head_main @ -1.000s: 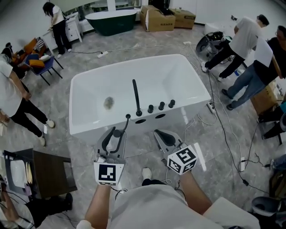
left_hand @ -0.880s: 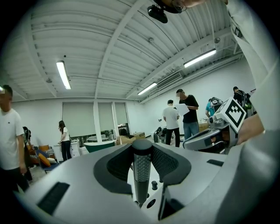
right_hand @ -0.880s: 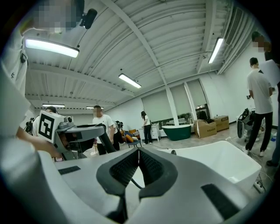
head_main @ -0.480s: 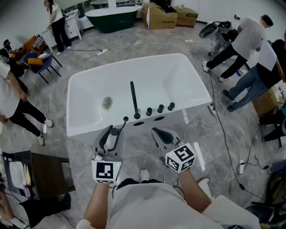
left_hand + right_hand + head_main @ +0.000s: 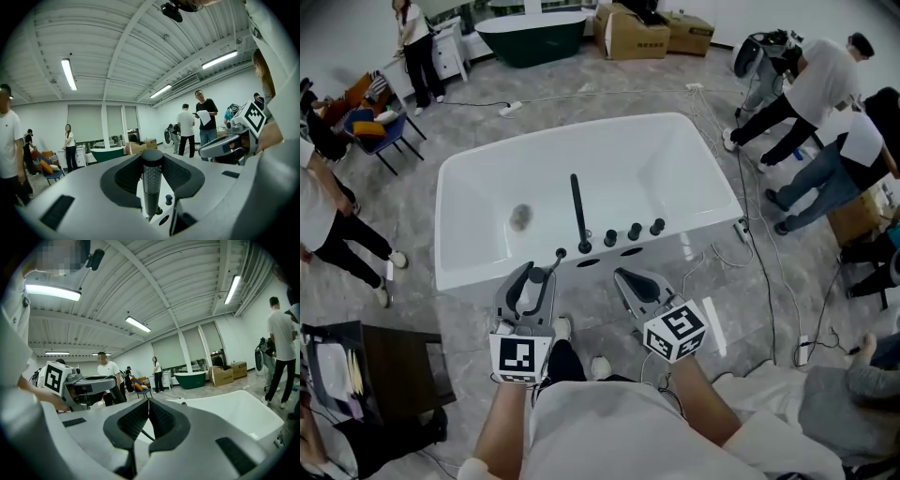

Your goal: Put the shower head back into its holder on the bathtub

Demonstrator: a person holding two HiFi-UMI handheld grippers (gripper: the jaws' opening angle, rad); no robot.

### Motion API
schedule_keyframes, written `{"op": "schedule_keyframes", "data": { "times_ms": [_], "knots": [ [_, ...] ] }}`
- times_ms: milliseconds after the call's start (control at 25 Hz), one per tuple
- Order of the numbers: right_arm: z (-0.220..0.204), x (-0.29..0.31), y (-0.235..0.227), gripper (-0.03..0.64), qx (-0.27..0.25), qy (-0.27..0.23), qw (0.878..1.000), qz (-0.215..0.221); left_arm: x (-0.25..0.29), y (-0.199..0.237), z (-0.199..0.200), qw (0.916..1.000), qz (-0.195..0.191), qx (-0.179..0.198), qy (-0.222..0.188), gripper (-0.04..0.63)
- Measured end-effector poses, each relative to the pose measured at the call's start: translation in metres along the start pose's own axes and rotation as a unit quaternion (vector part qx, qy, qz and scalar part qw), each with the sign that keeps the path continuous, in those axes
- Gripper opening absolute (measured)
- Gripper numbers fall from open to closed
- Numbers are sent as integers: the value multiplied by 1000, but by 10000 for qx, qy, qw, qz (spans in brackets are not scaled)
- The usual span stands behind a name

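While the left tongs (image 5: pixel 536 277) pinch the dark shower head (image 5: pixel 152 180) by its knurled handle, with its tip pointing up the frame at the near rim of the white bathtub (image 5: pixel 698 141), the right tongs (image 5: pixel 630 278) are pressed together on nothing, just to the right. So the pick-up is done and the putting back is not. The shower head sits at the lower centre of the head view, close to the rim but seemingly not yet on it. Two dark openings (image 5: pixel 589 262) lie in that rim, below the tap (image 5: pixel 578 211) and three knobs (image 5: pixel 634 232). The holder is probably one of them, though I cannot tell which. What remains is to carry the shower head to the opening, seat it and let go.
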State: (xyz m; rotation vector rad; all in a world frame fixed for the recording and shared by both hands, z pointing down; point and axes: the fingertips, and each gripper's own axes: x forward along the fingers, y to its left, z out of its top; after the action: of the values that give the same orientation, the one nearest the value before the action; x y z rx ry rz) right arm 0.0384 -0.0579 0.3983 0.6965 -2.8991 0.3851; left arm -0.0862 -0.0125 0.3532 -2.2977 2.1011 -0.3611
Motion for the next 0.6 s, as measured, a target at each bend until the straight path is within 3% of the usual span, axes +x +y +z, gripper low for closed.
{"op": "schedule_keyframes", "data": {
  "times_ms": [600],
  "knots": [
    [3,52,-33,17,166,117,9989,-430,65,42,-24,9985,-499,-77,230,141]
  ]
}}
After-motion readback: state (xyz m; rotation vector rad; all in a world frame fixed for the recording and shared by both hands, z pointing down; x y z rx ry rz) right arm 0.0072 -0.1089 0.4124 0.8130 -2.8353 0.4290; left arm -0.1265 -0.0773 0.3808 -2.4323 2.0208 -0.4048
